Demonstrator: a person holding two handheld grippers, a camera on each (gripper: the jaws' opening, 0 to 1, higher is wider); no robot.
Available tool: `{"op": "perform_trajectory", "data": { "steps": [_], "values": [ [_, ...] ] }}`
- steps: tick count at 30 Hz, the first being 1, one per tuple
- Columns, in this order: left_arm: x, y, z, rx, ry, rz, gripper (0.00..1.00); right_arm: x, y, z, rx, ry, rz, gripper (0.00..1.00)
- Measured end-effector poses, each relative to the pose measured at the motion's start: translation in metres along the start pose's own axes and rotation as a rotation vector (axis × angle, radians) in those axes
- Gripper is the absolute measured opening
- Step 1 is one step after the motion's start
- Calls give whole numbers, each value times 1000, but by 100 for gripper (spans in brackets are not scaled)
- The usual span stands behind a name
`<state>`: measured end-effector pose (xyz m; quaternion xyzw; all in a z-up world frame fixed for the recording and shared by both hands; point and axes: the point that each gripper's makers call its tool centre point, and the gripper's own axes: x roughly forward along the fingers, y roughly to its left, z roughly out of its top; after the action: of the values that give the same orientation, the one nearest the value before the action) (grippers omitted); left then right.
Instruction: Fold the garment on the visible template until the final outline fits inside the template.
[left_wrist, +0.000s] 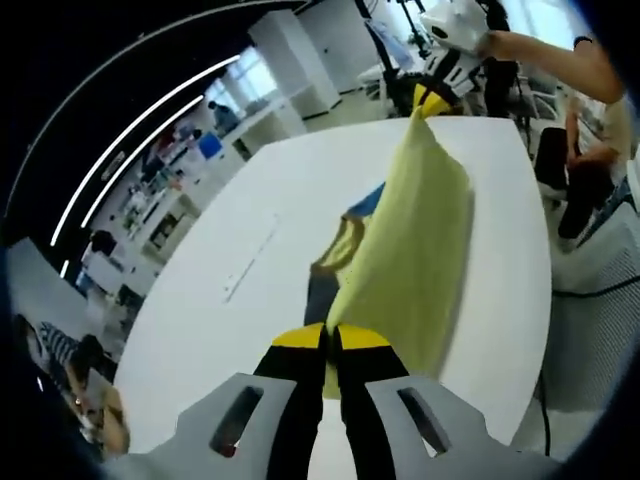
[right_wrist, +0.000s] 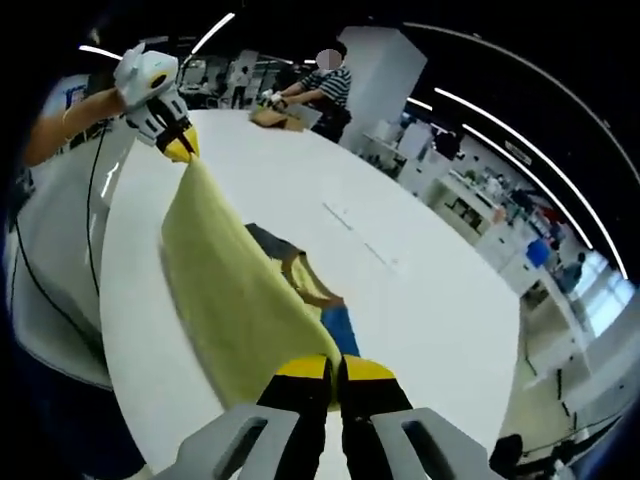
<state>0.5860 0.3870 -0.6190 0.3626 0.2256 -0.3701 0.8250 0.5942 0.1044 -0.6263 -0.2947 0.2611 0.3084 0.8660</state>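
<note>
A pale yellow garment is lifted off the white table and stretched between both grippers. My left gripper is shut on one edge of it at the bottom of the left gripper view. The right gripper pinches the far end. In the right gripper view my right gripper is shut on the garment, and the left gripper holds the far corner. Beneath the cloth lies the flat template, with a grey part and a blue part, partly covered.
The table's edge runs close beside the garment on the person's side. A black cable hangs off the table. At the table's far end a seated person handles a brown item. Shelves and desks stand beyond.
</note>
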Motion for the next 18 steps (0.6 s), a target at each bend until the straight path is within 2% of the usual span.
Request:
{"op": "perform_trajectory", "data": {
  "steps": [4,11,18],
  "values": [
    [4,8,5,-1,-11,29,1,5,-6,2,-20,0,-16,0],
    [12,19,11,-3,-31,72,1,13,-21,7,-6,-14,-63,0],
    [25,28,9,16,-18,97,1,23,-24,7,-26,-2,-89,0]
  ]
}}
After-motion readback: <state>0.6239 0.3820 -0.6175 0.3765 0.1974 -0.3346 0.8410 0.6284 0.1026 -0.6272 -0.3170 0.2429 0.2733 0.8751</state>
